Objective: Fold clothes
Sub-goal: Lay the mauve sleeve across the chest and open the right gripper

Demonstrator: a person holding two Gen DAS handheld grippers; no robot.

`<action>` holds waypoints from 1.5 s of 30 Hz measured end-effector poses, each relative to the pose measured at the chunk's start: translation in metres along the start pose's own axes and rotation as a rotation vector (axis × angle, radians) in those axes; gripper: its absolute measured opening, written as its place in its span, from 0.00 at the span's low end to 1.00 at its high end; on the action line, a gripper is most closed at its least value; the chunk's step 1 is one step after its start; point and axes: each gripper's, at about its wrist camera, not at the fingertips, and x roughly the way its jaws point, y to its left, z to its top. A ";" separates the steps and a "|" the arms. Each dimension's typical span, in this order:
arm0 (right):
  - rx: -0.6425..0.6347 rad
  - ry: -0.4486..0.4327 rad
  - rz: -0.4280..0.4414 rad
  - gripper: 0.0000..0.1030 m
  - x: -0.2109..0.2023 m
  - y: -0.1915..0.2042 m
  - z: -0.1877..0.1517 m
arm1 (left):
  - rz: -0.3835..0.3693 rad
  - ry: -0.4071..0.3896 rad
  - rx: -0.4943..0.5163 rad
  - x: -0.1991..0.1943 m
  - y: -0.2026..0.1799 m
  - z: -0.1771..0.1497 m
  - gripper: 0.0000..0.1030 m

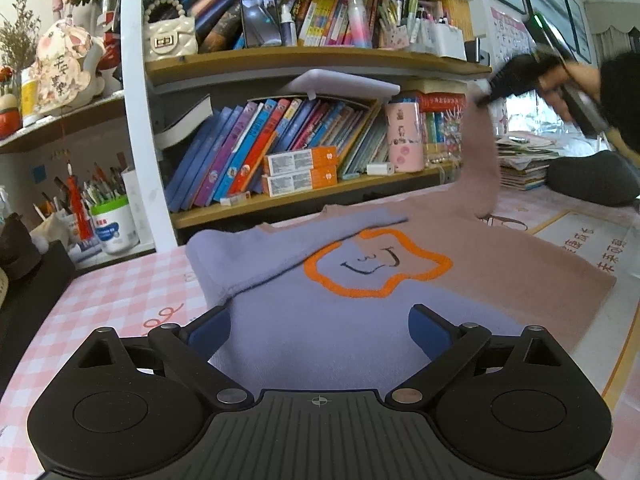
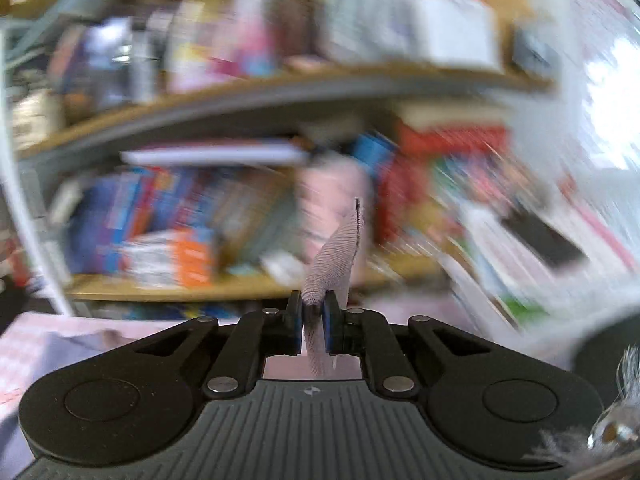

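A lavender and dusty-pink sweater (image 1: 360,312) with an orange outline design lies flat on the table. Its lavender sleeve (image 1: 288,248) is folded across the chest. My left gripper (image 1: 320,330) is open, low over the lavender hem. My right gripper (image 2: 312,320) is shut on the ribbed cuff (image 2: 340,248) of the pink sleeve. In the left wrist view it (image 1: 486,98) holds the pink sleeve (image 1: 478,160) lifted high at the right, above the sweater. The right wrist view is motion-blurred.
A bookshelf (image 1: 304,200) packed with books, boxes and a pink cup stands right behind the table. A pink checked tablecloth (image 1: 120,300) covers the table. A pen pot (image 1: 112,224) sits left. A book stack (image 1: 524,160) and a dark cushion (image 1: 592,176) are at the right.
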 end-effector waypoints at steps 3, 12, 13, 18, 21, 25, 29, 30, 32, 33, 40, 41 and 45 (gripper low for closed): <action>-0.093 -0.034 0.086 0.09 -0.004 0.050 0.020 | -0.008 0.011 0.002 0.002 0.000 0.000 0.97; -0.212 -0.033 0.257 0.09 0.025 0.162 0.041 | -0.013 0.000 0.008 0.000 -0.001 0.000 0.97; -0.225 -0.019 0.272 0.09 0.029 0.172 0.039 | -0.014 0.000 0.007 0.000 -0.001 0.000 0.97; -0.261 0.058 0.331 0.09 0.048 0.205 0.017 | -0.021 0.002 0.000 0.001 0.000 0.000 0.97; -0.259 0.102 0.355 0.09 0.061 0.215 0.001 | -0.023 0.004 0.000 0.001 0.000 0.000 0.97; -0.232 0.151 0.369 0.13 0.077 0.222 -0.013 | -0.024 0.008 0.002 0.001 0.000 0.000 0.97; -0.175 0.145 0.408 0.55 0.075 0.217 -0.019 | -0.030 0.013 -0.011 0.002 0.002 0.000 0.97; -0.166 0.137 0.410 0.55 0.072 0.213 -0.021 | -0.030 0.016 -0.015 0.003 0.003 0.000 0.97; -0.148 0.147 0.408 0.55 0.067 0.204 -0.025 | -0.030 0.023 -0.021 0.004 0.004 0.000 0.97; -0.136 0.158 0.404 0.55 0.063 0.198 -0.029 | -0.030 0.025 -0.022 0.004 0.004 0.000 0.97; -0.125 0.247 0.339 0.57 0.013 0.141 -0.083 | -0.015 0.025 -0.023 0.004 0.004 0.000 0.97; -0.137 0.257 0.323 0.58 0.004 0.134 -0.094 | -0.012 0.019 -0.028 0.003 0.005 0.000 0.97; -0.180 0.265 0.253 0.60 -0.037 0.108 -0.132 | 0.027 0.006 -0.054 0.002 0.009 0.000 0.97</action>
